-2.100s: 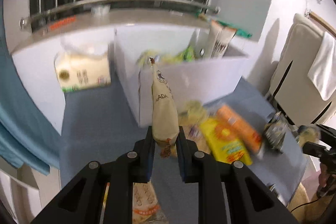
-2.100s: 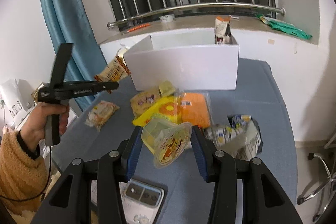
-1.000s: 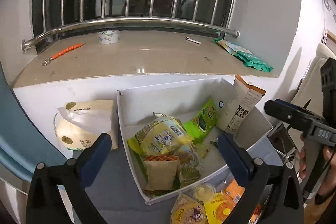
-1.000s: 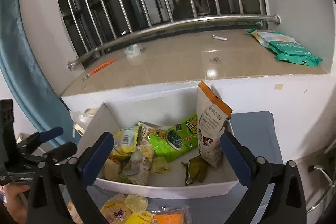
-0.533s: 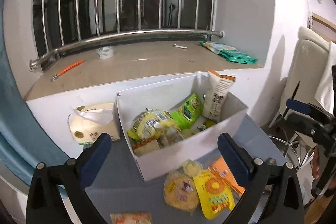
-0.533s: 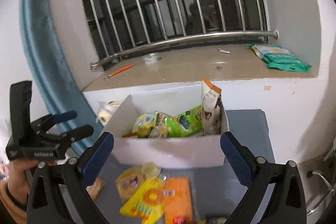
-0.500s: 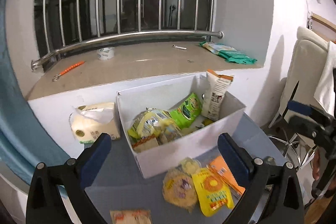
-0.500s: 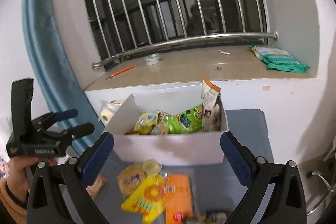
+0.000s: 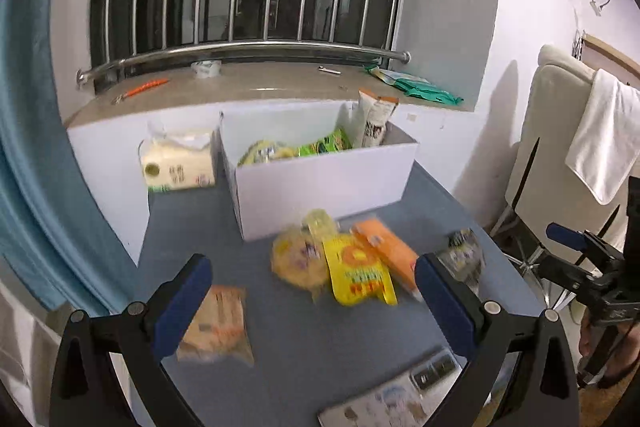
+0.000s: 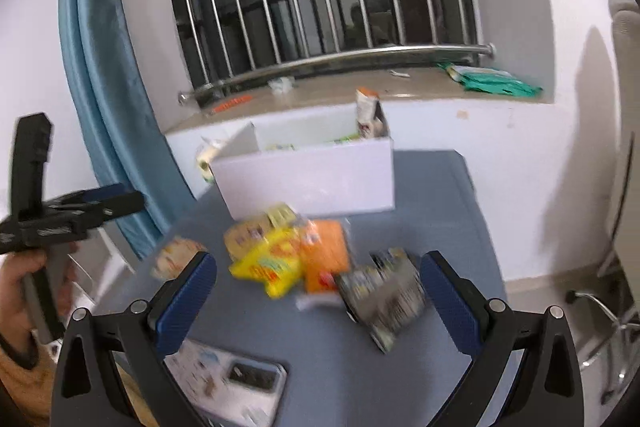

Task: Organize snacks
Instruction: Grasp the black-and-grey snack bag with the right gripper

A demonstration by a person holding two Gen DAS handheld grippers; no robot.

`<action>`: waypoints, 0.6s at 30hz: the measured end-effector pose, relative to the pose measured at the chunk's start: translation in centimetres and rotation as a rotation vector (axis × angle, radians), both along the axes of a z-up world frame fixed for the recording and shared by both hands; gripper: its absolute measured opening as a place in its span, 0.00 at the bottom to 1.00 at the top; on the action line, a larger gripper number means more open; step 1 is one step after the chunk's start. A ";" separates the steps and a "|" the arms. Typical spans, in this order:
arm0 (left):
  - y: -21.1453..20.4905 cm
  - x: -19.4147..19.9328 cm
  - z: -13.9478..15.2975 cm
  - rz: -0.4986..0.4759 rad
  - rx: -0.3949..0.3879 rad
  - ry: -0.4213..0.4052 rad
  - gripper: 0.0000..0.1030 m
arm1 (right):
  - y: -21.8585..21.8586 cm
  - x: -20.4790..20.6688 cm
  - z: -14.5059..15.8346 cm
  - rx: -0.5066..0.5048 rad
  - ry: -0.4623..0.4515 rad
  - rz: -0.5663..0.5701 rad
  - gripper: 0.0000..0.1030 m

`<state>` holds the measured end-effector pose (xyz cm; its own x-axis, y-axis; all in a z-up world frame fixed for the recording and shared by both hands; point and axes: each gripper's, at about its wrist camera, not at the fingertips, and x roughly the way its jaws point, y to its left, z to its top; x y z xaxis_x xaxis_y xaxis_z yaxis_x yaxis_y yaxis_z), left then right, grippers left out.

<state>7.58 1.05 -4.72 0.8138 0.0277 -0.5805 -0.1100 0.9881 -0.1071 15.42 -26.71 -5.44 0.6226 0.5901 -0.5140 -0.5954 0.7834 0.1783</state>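
Left gripper (image 9: 312, 291): you are holding its fingers (image 9: 184, 291) spread wide, gripping nothing, hovering above the desk (image 9: 320, 347).
Right gripper (image 10: 318, 287): you are keeping its fingers (image 10: 188, 291) wide apart too, empty, touching nothing.
Box (image 9: 320, 179): sitting at the back of the desk against the sill, already holding several snacks, one tall pack (image 9: 374, 123) standing in its right corner.
Loose snacks: a yellow pack (image 9: 356, 275), an orange pack (image 9: 386, 255) and a round bag (image 9: 298, 261) are lying together just in front of the box; a tan pack (image 9: 218, 323) is lying apart near your left fingers; a dark pack (image 10: 384, 295) is lying near your right fingers.
Phone (image 10: 232, 383): lying at the near desk edge.
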 end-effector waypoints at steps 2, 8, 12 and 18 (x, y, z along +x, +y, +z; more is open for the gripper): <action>-0.2 -1.4 -0.9 0.003 -0.001 0.004 1.00 | -0.6 -0.7 -0.8 -0.022 -0.001 -0.023 1.00; 0.3 -3.5 -2.5 0.009 -0.044 0.020 1.00 | -1.4 -0.3 -4.3 -0.078 0.063 -0.059 1.00; 1.1 -3.9 -2.6 0.030 -0.043 0.016 1.00 | -1.0 2.0 -6.2 -0.101 0.120 -0.067 1.00; 2.0 -4.1 -3.0 0.045 -0.065 0.013 1.00 | -1.1 7.0 -8.2 0.055 0.305 -0.124 1.00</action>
<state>3.47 3.10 -7.67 0.8051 0.0256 -0.5926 -0.1555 0.9732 -0.1692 22.47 -27.81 -13.63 0.5137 0.5515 -0.6572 -0.4084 0.8308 0.3780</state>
